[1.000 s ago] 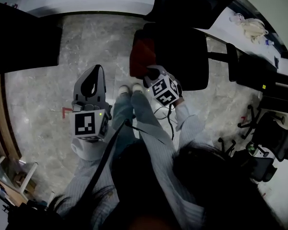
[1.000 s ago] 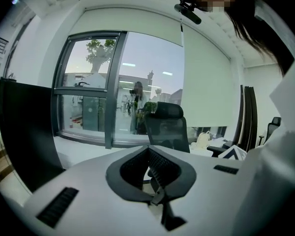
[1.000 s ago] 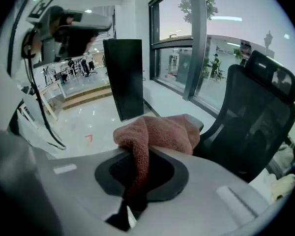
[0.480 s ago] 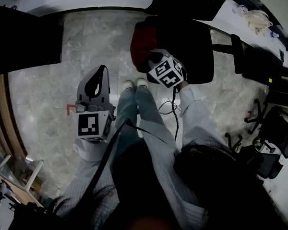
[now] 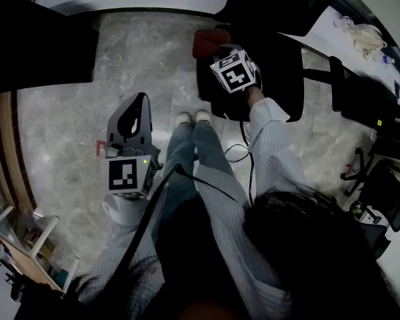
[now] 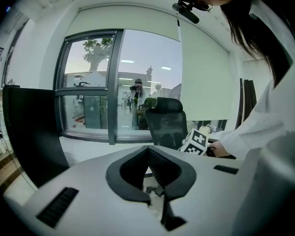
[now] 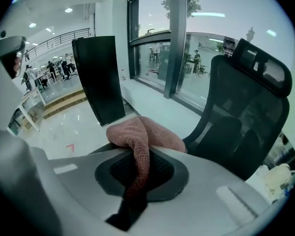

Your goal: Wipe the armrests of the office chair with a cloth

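Right claw (image 7: 136, 154) is clamped on the reddish-pink terry cloth (image 7: 146, 132) — one twisted strand runs lengthwise back between my jaws, and the bunched bulk spills over the tips ahead. Just beyond, to the right, stands the black mesh office chair (image 7: 241, 117). My left claw (image 6: 148, 151) hangs apart — jaws together, empty.

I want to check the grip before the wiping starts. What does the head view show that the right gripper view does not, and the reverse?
Only the head view shows the person's shoes on the floor and the marker cube on the right gripper. Only the right gripper view shows that gripper's jaws shut on the cloth, with a strip of it running down between them, and the windows behind. Both show the pink-red cloth and the black office chair.
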### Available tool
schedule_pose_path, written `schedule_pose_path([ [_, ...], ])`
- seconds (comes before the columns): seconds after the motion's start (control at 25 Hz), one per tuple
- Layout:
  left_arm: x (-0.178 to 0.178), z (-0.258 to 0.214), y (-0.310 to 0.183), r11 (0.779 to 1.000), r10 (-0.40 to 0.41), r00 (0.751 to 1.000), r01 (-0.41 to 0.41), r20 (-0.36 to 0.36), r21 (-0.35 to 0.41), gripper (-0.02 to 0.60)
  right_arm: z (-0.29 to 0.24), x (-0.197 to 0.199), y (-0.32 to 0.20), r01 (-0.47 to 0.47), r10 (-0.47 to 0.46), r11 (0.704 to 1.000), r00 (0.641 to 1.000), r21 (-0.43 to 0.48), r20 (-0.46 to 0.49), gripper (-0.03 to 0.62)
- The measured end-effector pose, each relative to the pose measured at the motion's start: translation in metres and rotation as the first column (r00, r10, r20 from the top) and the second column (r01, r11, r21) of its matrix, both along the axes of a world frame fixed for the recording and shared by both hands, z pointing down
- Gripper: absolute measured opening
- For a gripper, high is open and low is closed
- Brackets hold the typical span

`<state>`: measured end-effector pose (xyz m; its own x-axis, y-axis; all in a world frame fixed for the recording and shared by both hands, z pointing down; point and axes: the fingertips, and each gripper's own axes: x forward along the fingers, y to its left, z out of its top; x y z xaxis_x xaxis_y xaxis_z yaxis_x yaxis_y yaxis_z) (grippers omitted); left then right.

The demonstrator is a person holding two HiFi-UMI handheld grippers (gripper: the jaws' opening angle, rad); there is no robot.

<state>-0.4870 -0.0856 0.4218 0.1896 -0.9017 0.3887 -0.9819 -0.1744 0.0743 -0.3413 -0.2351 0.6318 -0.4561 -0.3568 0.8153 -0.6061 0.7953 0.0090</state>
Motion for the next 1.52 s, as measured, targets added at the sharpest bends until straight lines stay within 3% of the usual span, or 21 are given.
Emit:
schedule_pose_path([
  [0.32, 0.024, -0.023, -0.02, 0.997, 0.042, 0.999, -0.041, -0.019, 0.062, 0.003, -0.019, 0.031, 0.136, 0.156, -0.152, 0.986, 0.986, -0.054, 0.068, 0.028],
  [0.52, 0.037, -0.031, -0.03, 0.995, 0.049, 0.998, -0.045, -0.037, 0.085, 0.003, -0.018, 0.048, 0.174, 0.209, -0.205, 0.973, 0.978, -0.098, 0.043, 0.028],
  [0.76, 0.04, -0.024, -0.024, 0.997, 0.059, 0.998, -0.057, -0.03, 0.055, 0.003, -0.024, 0.04, 0.145, 0.204, -0.2, 0.976, 0.978, -0.074, 0.051, 0.028],
  [1.04, 0.01, -0.013, -0.006, 0.999, -0.033, 0.999, 0.033, -0.014, 0.018, 0.003, -0.004, 0.019, 0.041, 0.161, -0.162, 0.987, 0.986, -0.022, -0.044, 0.029],
  [1.24, -0.017, -0.004, 0.006, 0.996, -0.085, 0.996, 0.085, 0.002, 0.007, 0.003, 0.009, 0.0, -0.023, 0.076, -0.075, 0.997, 0.99, 0.008, -0.117, 0.029],
  [1.36, -0.025, -0.005, 0.006, 0.995, -0.101, 0.995, 0.101, -0.001, 0.028, 0.003, 0.008, -0.01, -0.019, 0.069, -0.071, 0.997, 0.991, -0.02, -0.117, 0.028],
  [1.52, -0.016, -0.016, -0.004, 0.995, -0.079, 0.997, 0.079, -0.009, 0.054, 0.003, -0.001, -0.018, 0.045, 0.166, -0.168, 0.984, 0.985, -0.064, -0.029, 0.028],
])
